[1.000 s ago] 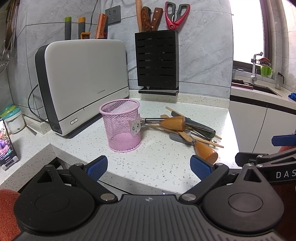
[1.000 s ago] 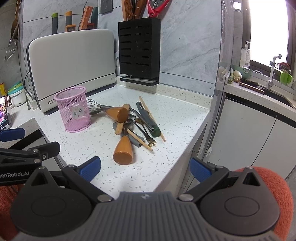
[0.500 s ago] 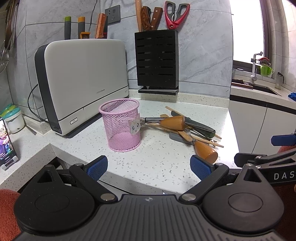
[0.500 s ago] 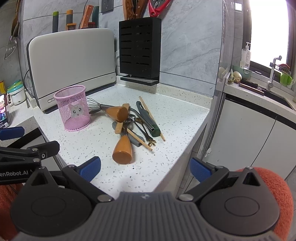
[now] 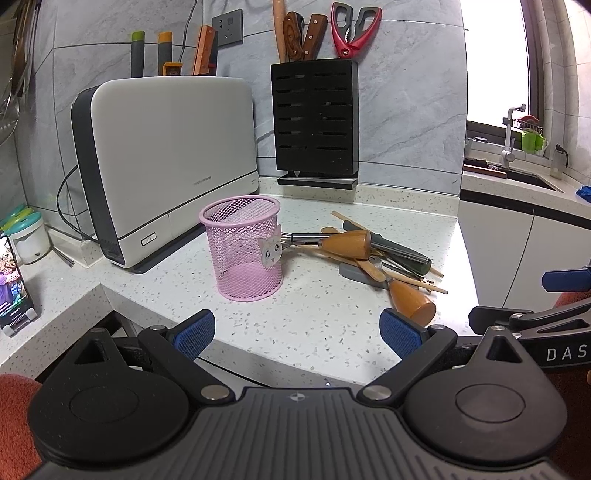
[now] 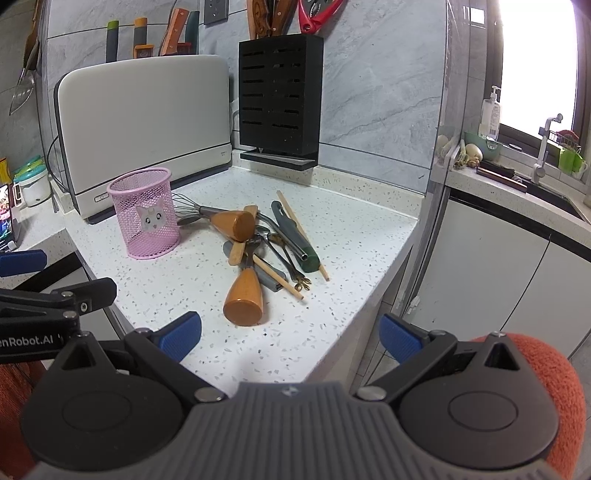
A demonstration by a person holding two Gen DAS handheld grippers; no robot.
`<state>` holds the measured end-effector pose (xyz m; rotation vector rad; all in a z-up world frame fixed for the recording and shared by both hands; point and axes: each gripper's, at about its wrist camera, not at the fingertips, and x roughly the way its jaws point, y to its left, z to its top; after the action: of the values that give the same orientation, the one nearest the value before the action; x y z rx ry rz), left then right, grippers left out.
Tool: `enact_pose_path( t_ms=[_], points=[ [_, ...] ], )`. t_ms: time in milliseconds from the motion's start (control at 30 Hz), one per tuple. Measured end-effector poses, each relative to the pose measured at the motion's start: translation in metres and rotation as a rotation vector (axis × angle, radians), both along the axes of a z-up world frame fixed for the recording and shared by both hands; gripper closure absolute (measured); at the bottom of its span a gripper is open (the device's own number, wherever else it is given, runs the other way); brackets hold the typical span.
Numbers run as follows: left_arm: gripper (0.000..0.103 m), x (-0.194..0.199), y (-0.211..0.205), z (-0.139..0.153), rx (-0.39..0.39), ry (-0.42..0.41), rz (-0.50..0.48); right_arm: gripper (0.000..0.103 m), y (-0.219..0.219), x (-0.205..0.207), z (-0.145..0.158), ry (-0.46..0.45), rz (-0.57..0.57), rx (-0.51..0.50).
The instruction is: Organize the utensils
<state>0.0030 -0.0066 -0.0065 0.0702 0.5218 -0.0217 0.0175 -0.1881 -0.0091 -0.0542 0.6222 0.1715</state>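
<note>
Little has moved since the earlier frames: the right tool [image 6: 290, 334] has edged slightly nearer the counter [image 6: 354, 236]. Both it and the left tool [image 5: 297, 332] gape empty. The pink mesh cup [image 5: 243, 245] hides the whisk head; right of it lies the tangled utensil pile [image 5: 373, 258], wooden handles uppermost.

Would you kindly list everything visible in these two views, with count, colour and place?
mesh cup: one, pink, empty, on the counter left of the pile
utensil pile: one heap, wooden, grey and green handles, mid-counter
white appliance: one, white and dark grey, behind the cup
knife block: one, black, against the wall
scissors: one, red, in the block
counter: one, white speckled
left gripper: one, black with blue pads, open
right gripper: one, black with blue pads, open
</note>
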Motion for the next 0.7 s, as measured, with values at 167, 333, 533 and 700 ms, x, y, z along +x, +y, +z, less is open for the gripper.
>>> enact_pose_path(
  t_ms=[167, 333, 533, 700],
  points=[
    [0.0, 0.0003, 0.0008, 0.0002, -0.002, 0.001, 0.001, 0.003, 0.0001, 0.0001, -0.0003, 0.0, -0.001, 0.0],
    [0.0, -0.0001, 0.0022, 0.0003, -0.004, 0.001, 0.002, 0.003, 0.0008, 0.0001, -0.0006, 0.0, -0.001, -0.001],
    [0.0, -0.0001, 0.0029, 0.0003, -0.004, 0.002, 0.004, 0.003, 0.0011, 0.0002, -0.0007, 0.0, -0.001, -0.002],
    [0.0, 0.0006, 0.0044, -0.0005, -0.006, 0.007, 0.007, 0.003, 0.0016, 0.0004, -0.0007, 0.001, -0.001, -0.004]
  ],
)
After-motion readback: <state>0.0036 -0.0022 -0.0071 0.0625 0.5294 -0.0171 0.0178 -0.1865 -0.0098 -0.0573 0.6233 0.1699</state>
